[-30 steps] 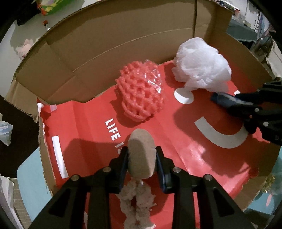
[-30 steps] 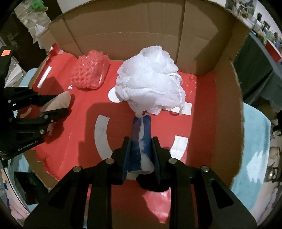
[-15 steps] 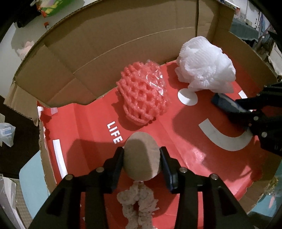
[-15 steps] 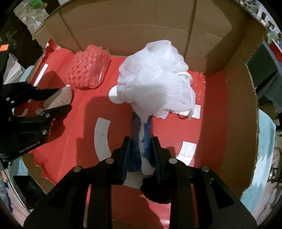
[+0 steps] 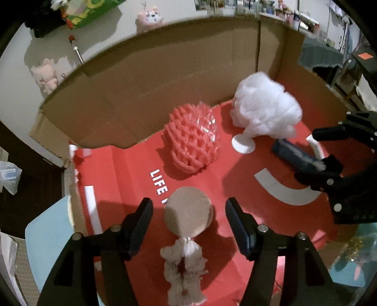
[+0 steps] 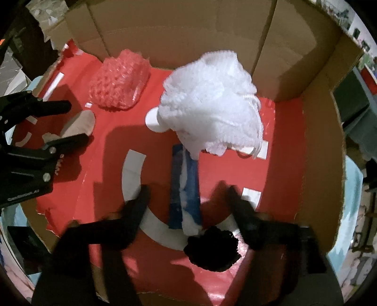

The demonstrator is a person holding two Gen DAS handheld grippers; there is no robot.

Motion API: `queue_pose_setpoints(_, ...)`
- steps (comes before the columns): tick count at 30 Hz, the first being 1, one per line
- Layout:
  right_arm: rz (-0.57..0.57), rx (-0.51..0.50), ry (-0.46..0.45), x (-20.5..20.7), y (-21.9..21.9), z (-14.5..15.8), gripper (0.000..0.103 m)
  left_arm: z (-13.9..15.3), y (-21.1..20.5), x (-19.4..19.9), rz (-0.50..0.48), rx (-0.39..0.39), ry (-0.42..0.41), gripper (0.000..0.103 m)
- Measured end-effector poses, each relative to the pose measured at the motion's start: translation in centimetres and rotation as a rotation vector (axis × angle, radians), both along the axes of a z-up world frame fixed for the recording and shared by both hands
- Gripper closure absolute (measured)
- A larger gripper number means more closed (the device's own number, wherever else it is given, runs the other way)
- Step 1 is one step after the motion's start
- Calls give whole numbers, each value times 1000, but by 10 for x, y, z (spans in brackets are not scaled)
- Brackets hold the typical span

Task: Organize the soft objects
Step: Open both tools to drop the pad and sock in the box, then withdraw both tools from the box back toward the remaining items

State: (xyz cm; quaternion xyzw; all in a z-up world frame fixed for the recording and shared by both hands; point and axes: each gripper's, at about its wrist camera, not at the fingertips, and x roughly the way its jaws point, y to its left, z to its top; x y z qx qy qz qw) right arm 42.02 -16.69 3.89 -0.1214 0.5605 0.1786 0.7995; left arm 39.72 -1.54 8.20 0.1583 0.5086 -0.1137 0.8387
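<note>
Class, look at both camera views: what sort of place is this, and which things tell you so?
Probably a lived-in room at home, used for sorting. Pink plush toys sit along the pale wall, cluttered shelves line the back, and an open brown cardboard box with a red floor holds a white mesh bath pouf.

white mesh pouf (image 6: 212, 103) in red-floored box (image 6: 282, 176), beyond spread right tool (image 6: 186, 207)

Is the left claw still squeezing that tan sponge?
Apart. The left wrist view shows the left gripper open, red floor visible between each finger and the tan sponge.
</note>
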Motion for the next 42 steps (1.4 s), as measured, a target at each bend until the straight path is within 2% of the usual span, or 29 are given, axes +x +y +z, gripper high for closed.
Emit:
queue_pose_setpoints(1, 0, -7, -27, -3, 0, 5, 33, 7, 1, -6, 3, -18, -14, 35)
queue_pose_setpoints(3, -5, 6, -51, -8, -2, 15, 33, 19, 2, -17, 6, -40, -41, 25)
queue_pose_setpoints(11, -18, 79, -142, -50, -13, 69, 33, 73, 13, -87, 29, -148, -200, 9)
queue_pose_setpoints(14, -29, 115, -203, -76, -25, 99, 31, 90, 16, -113, 50, -173, -265, 5)
queue_pose_setpoints(16, -31, 132, -238, -88, -30, 113, 27, 99, 20, -130, 56, -194, -300, 3)
queue_pose_setpoints(22, -45, 193, -370, -152, -39, 150, 25, 114, 32, -194, 92, -289, -394, 0)
queue_pose_setpoints(25, -45, 227, -428, -188, -46, 160, 19, 114, 32, -222, 99, -308, -441, 0)
queue_pose_setpoints(30, -35, 251, -518, -244, -52, 164, 19, 109, 27, -275, 86, -331, -510, 0)
queue_pose_setpoints(32, -36, 250, -558, -269, -52, 162, 14, 103, 23, -294, 74, -336, -536, 0)
queue_pose_setpoints(36, -45, 269, -604, -305, -55, 153, 11, 89, 19, -315, 64, -401, -515, 0)
queue_pose_setpoints(42, -97, 280, -656, -342, -59, 128, 11, 59, 15, -333, 122, -382, -523, 0)
